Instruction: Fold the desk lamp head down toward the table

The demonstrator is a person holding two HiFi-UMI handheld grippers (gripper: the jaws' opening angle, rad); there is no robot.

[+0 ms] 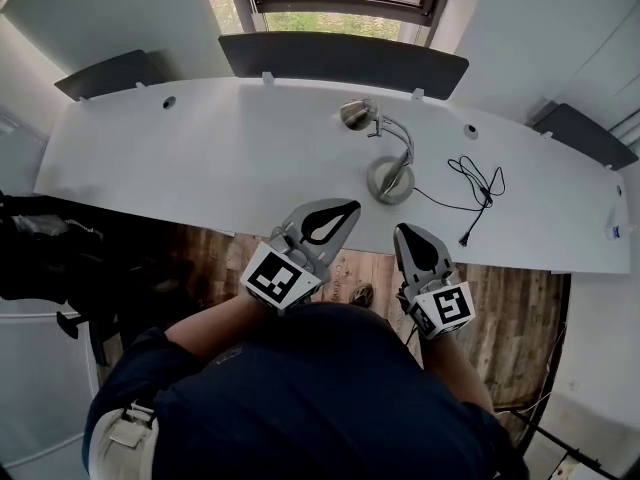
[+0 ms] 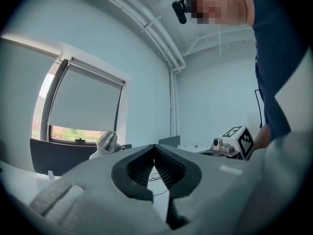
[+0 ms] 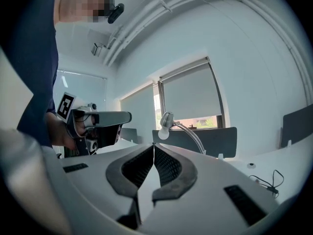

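We look down at a long white desk [image 1: 180, 158]. A small metal lamp [image 1: 388, 177] stands on it, a little right of the middle. Its round base [image 1: 396, 188] sits near the front edge of the desk. The thin neck [image 1: 406, 140] rises from the base and bends over toward 11 o'clock. The lamp head [image 1: 356, 114] is at that side, high above the desk top and not folded down. A black cable [image 1: 478, 183] lies in loose loops at 3 o'clock from the base.

The left gripper [image 1: 355, 206] shows at about 8 o'clock from the base, and the right gripper [image 1: 402, 228] at 6 o'clock from it. Both are at the front edge of the desk and point toward the lamp. They are apart from it and touch nothing.

In the left gripper view the two jaws are pressed together at the tips, with nothing between them. There the lamp head appears at 9 o'clock from the tips, farther away. In the right gripper view the jaws also meet at the tips and pinch nothing. The lamp head shows at 1 o'clock just above them, on its curved neck.

Behind the desk, at 12 o'clock, we see a dark screen [image 1: 340, 63] and a window [image 1: 340, 3]. A wooden floor [image 1: 505, 308] is under the front edge of the desk.
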